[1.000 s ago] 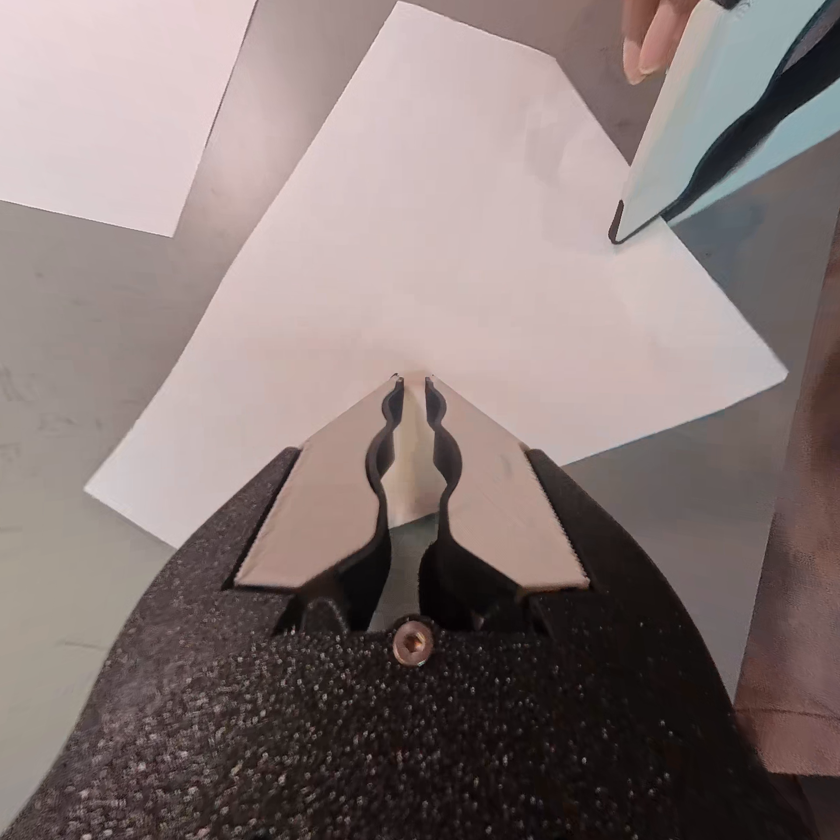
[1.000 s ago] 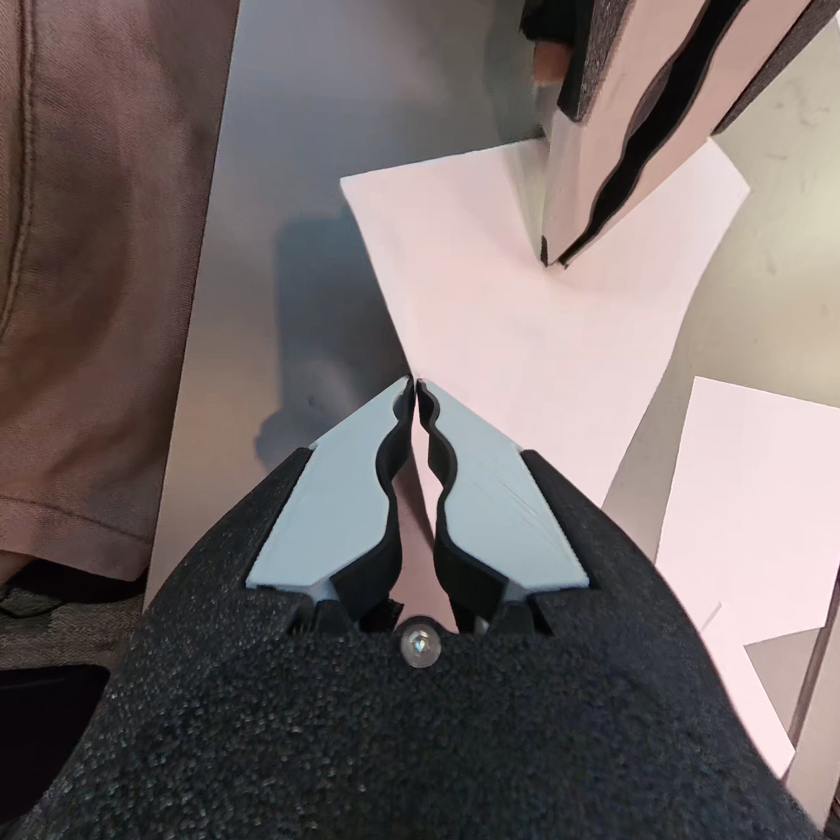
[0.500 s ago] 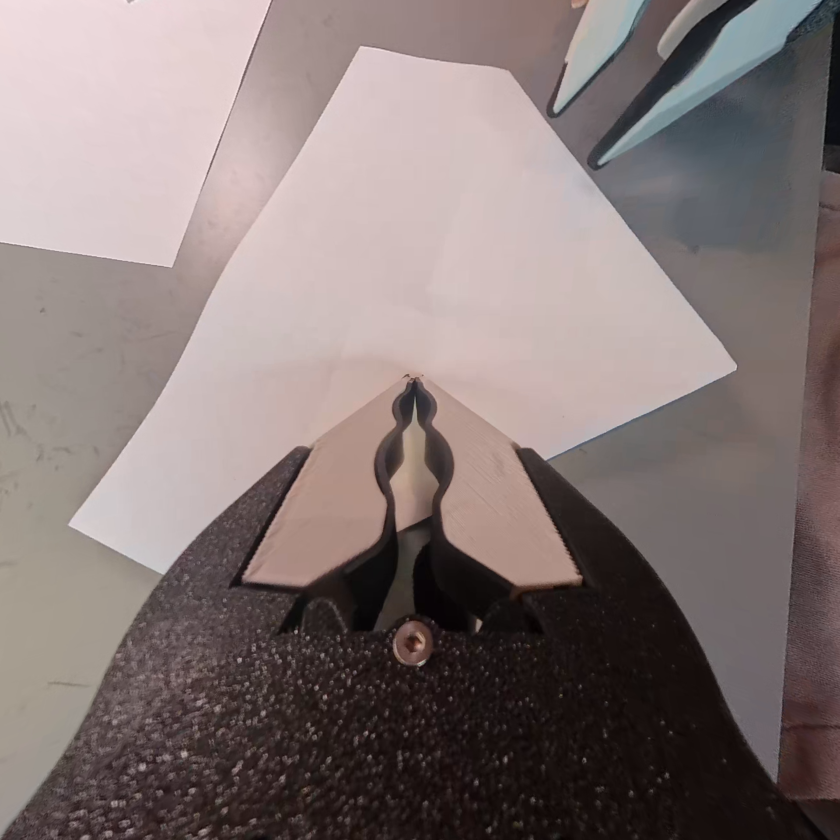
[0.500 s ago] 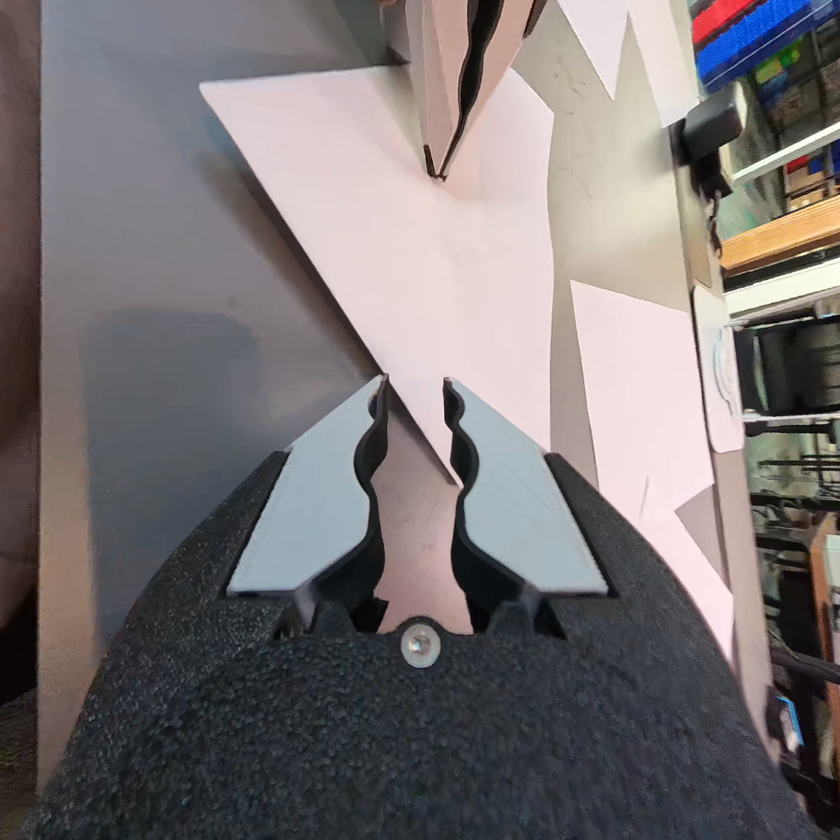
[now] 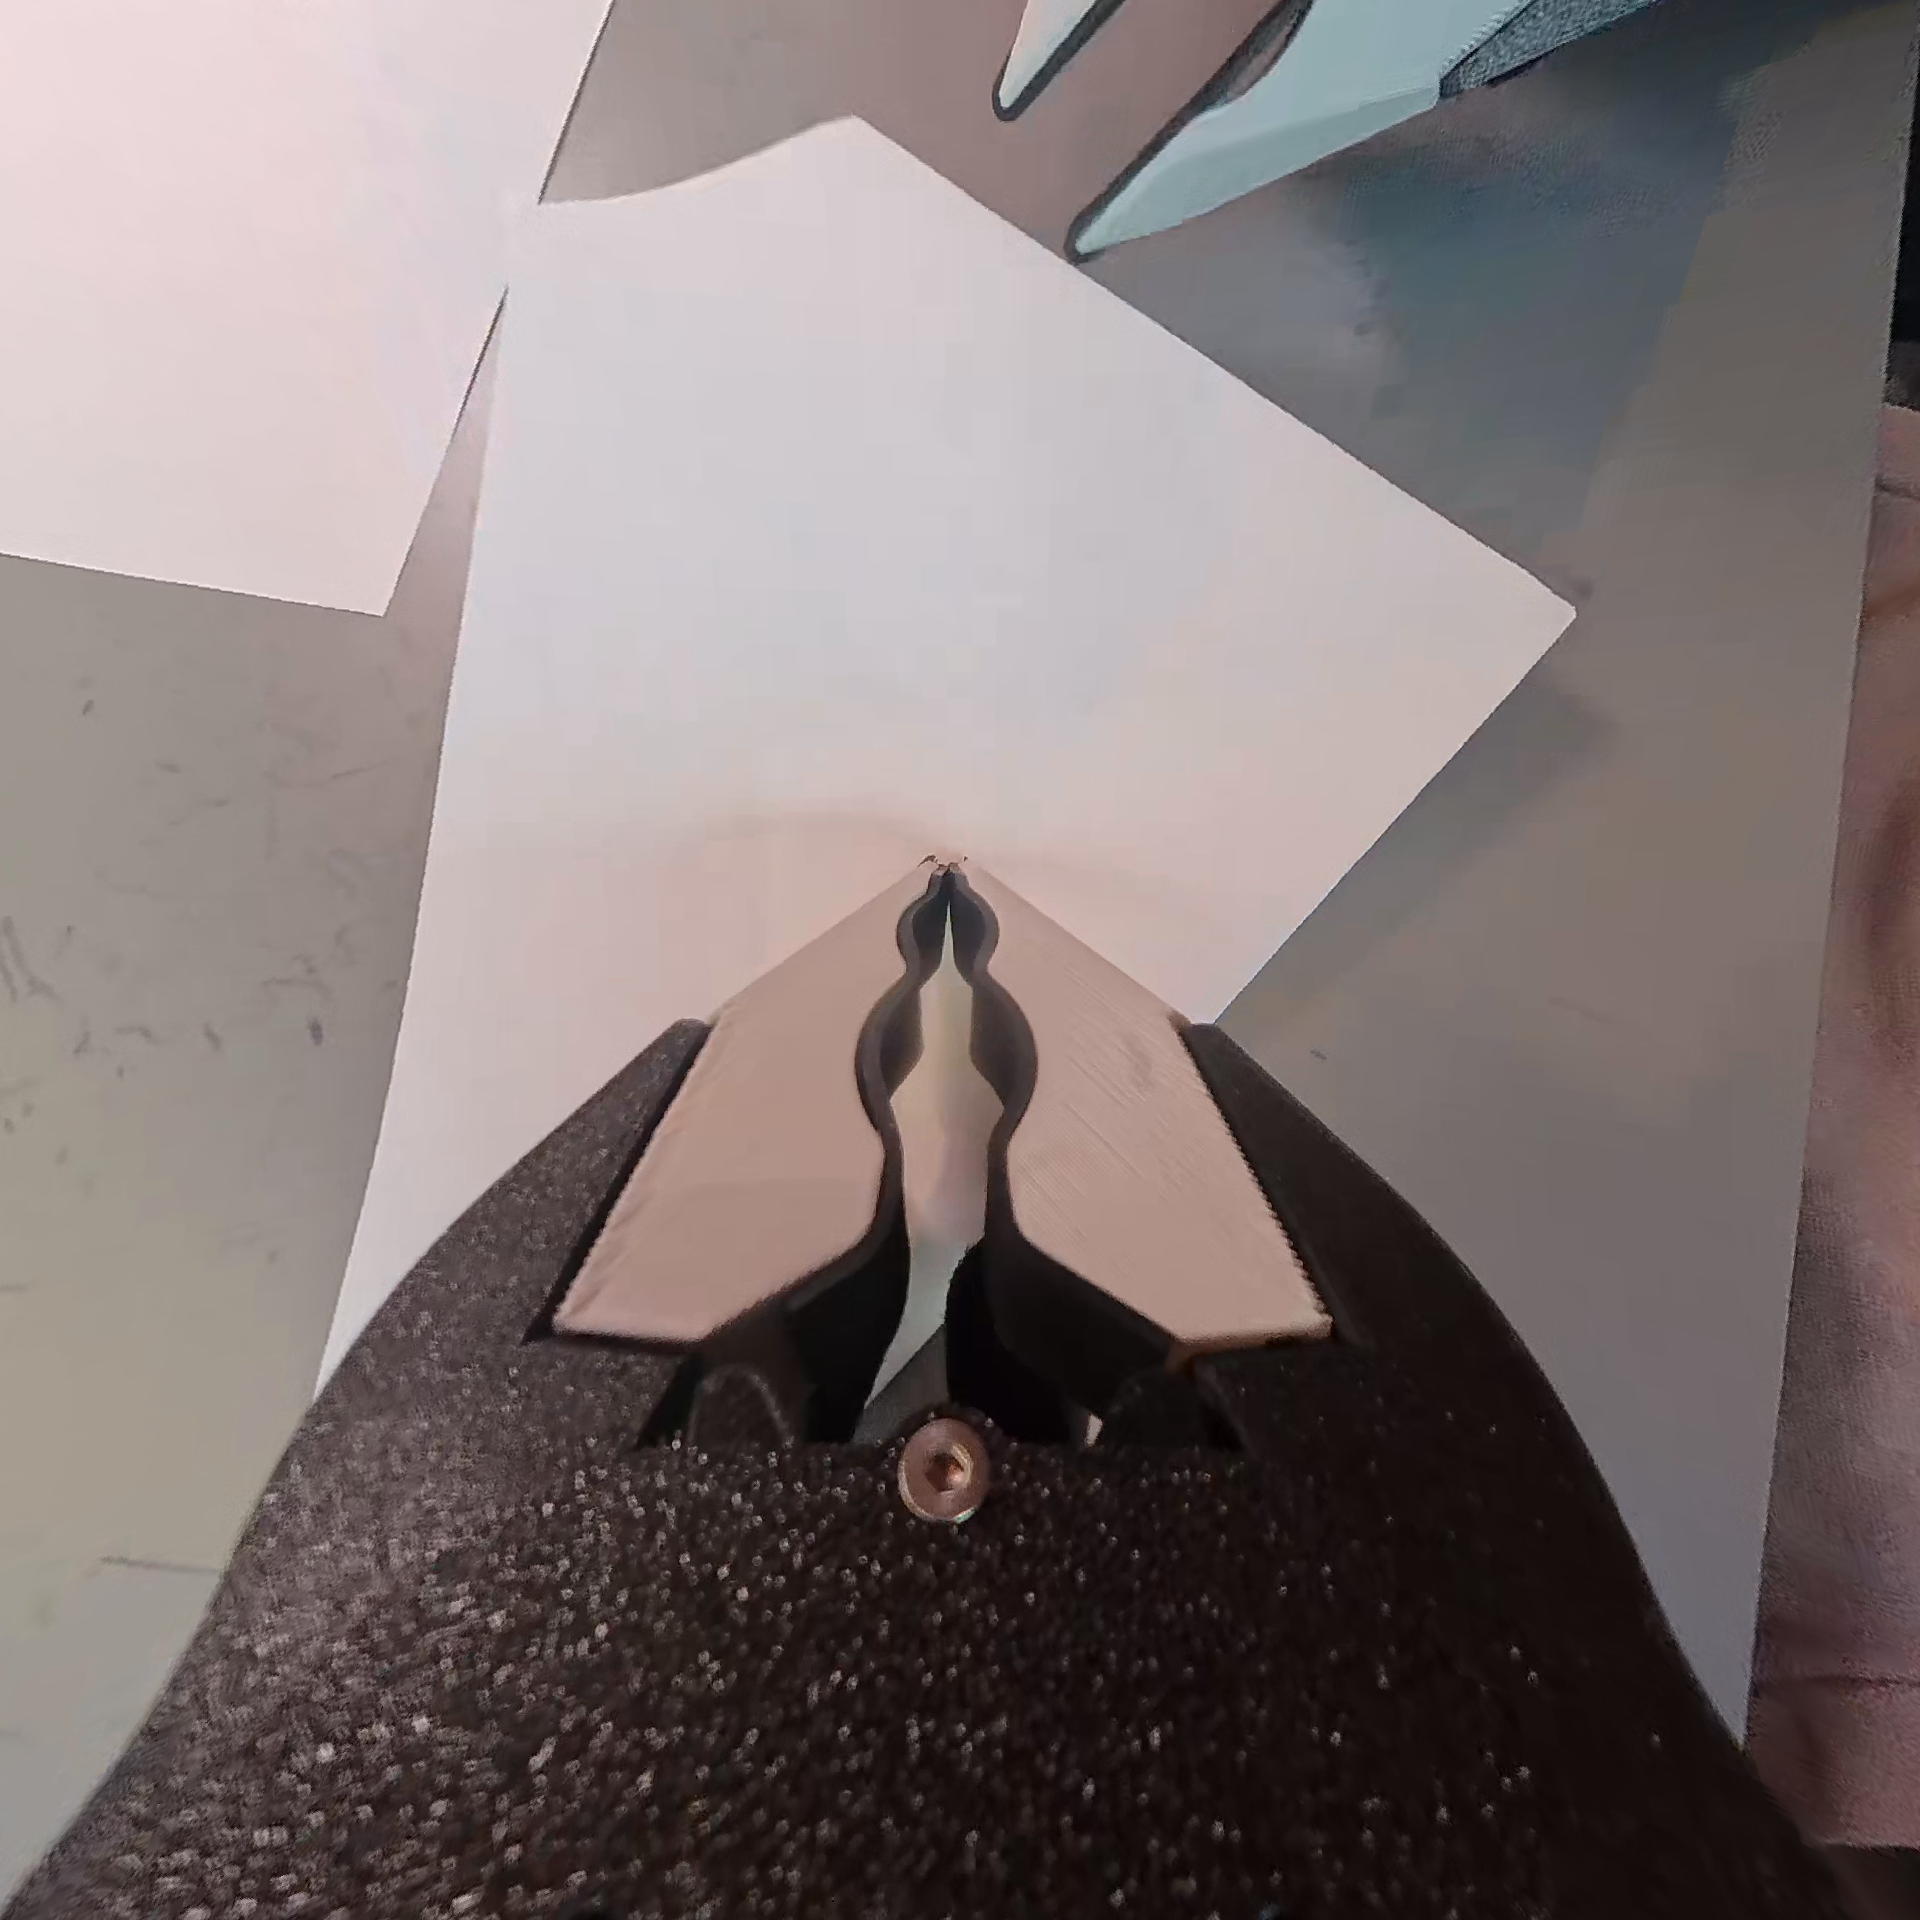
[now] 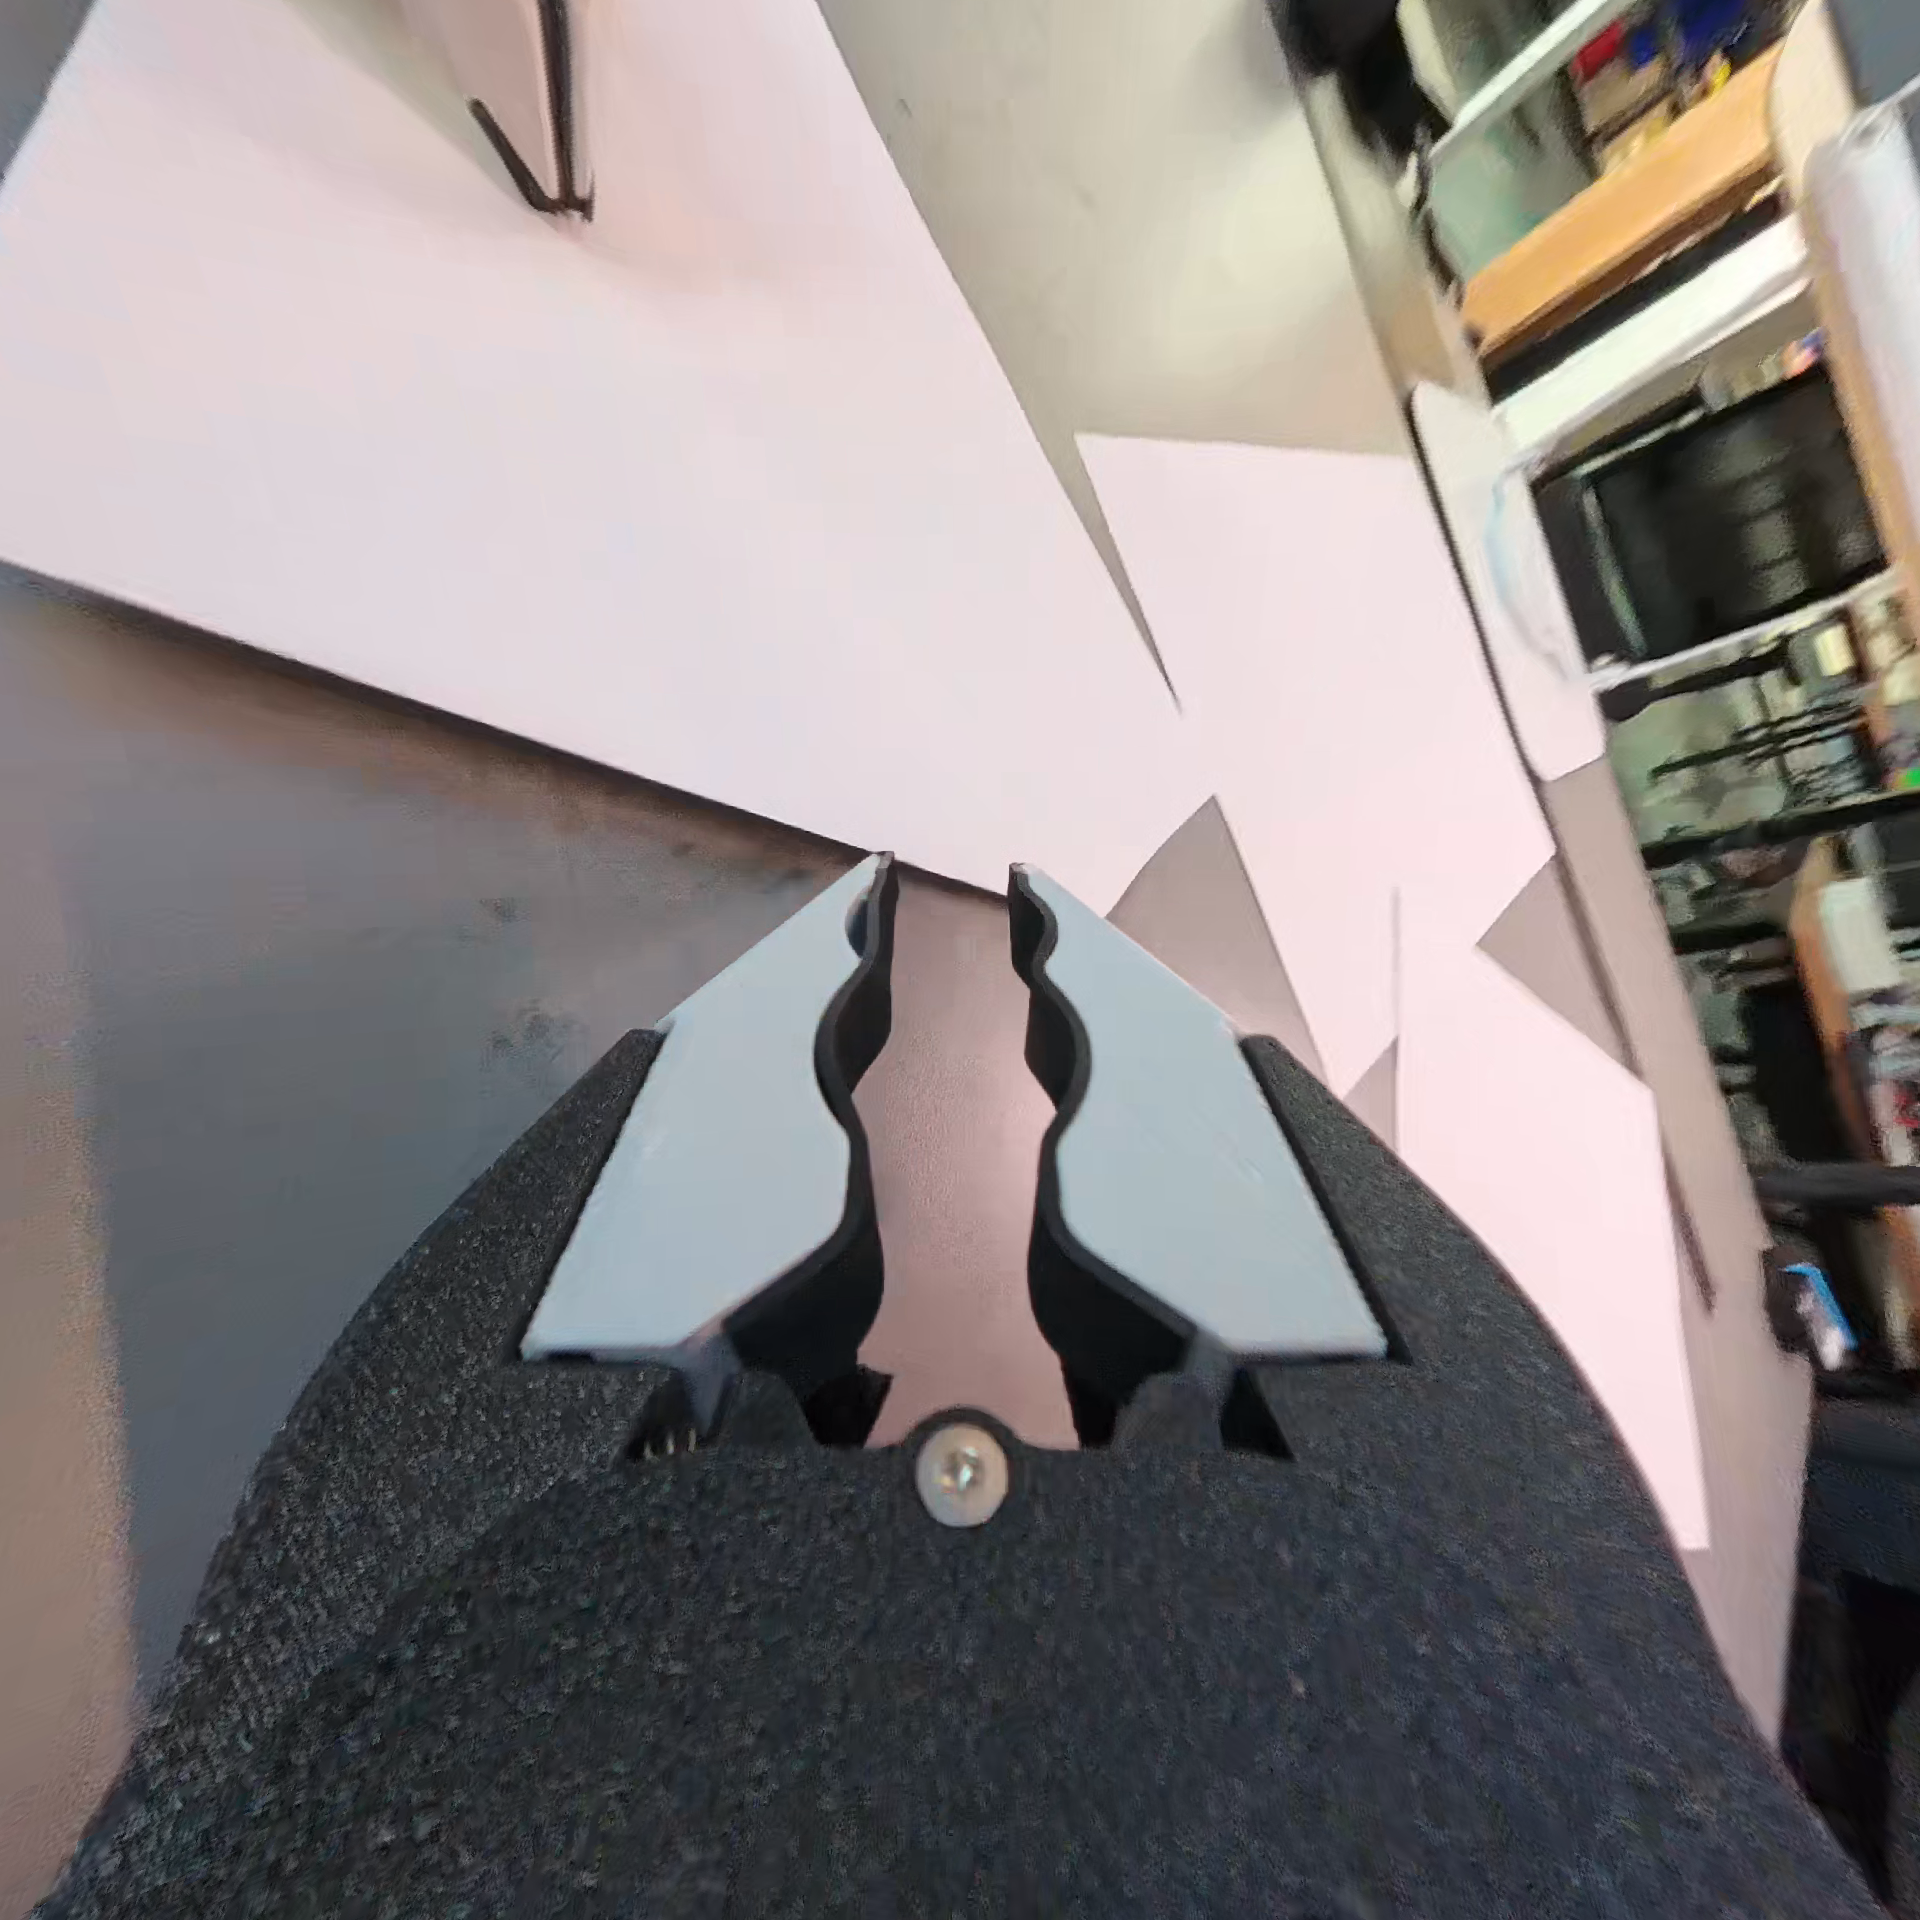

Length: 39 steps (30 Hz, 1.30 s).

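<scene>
Left gripper [image 5: 943, 881] has its tips pressed together over the white sheet [image 5: 935, 540]; whether paper is pinched between them is hard to tell, since the black body hides the sheet's near corner. That sheet lies on the grey table [image 5: 187, 883], its long axis running from 7 o'clock toward 1 o'clock. A second sheet [image 5: 239, 270] at 10 o'clock is cut off by the frame. Right gripper [image 6: 951, 878], its fingers apart and holding nothing, hovers just beside the white sheet's [image 6: 520, 499] edge over bare table [image 6: 312, 883]. Blurred shelving [image 6: 1714, 520] fills 3 o'clock there.
</scene>
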Motion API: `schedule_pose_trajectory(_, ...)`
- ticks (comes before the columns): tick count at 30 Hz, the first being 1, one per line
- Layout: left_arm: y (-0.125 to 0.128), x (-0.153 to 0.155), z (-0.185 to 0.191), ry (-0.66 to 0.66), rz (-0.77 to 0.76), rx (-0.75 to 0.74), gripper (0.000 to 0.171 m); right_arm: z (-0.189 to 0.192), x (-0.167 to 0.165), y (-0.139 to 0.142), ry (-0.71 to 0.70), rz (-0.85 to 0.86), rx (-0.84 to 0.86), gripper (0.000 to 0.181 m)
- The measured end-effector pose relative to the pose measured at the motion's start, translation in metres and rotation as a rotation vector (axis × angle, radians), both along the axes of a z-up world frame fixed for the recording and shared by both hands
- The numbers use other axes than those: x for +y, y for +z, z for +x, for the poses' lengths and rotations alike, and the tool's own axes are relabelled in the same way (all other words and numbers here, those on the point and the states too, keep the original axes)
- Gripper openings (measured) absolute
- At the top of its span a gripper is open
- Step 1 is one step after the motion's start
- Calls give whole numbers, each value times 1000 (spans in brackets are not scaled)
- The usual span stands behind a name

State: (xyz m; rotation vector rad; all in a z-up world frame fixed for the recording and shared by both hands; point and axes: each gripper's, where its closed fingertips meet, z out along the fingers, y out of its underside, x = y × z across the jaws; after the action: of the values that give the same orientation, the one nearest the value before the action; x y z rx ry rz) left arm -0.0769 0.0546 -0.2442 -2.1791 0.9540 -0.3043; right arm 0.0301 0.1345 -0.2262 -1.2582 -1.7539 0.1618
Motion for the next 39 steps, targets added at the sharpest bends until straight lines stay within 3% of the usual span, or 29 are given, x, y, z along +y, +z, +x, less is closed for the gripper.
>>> schedule_pose_trajectory(2,0,0,1,48,-2,7,0,1,1,-3,-41,-98,-22,21)
schedule_pose_trajectory(4,0,0,1,92,-6,13,0,-5,-14,-7,-48,-336,-11,23)
schedule_pose_trajectory(6,0,0,1,134,-14,14,0,-10,-23,-8,-79,-548,5,30)
schedule_pose_trajectory(8,0,-1,1,177,-18,5,0,-10,-22,-9,-118,-657,18,41)
schedule_pose_trajectory(13,1,-9,5,205,-21,-3,0,-2,-1,-12,-233,-685,11,69)
schedule_pose_trajectory(18,22,-5,-12,231,4,-51,8,-3,10,-10,-258,-723,-23,69)
schedule_pose_trajectory(23,36,0,-34,238,-38,-112,26,-9,19,-13,-279,-729,-82,64)
schedule_pose_trajectory(29,7,-19,-4,37,-112,-22,1,-25,21,-16,-229,-702,-85,43)
schedule_pose_trajectory(39,1,-23,48,-4,-163,-58,0,-57,32,4,-110,-787,29,21)
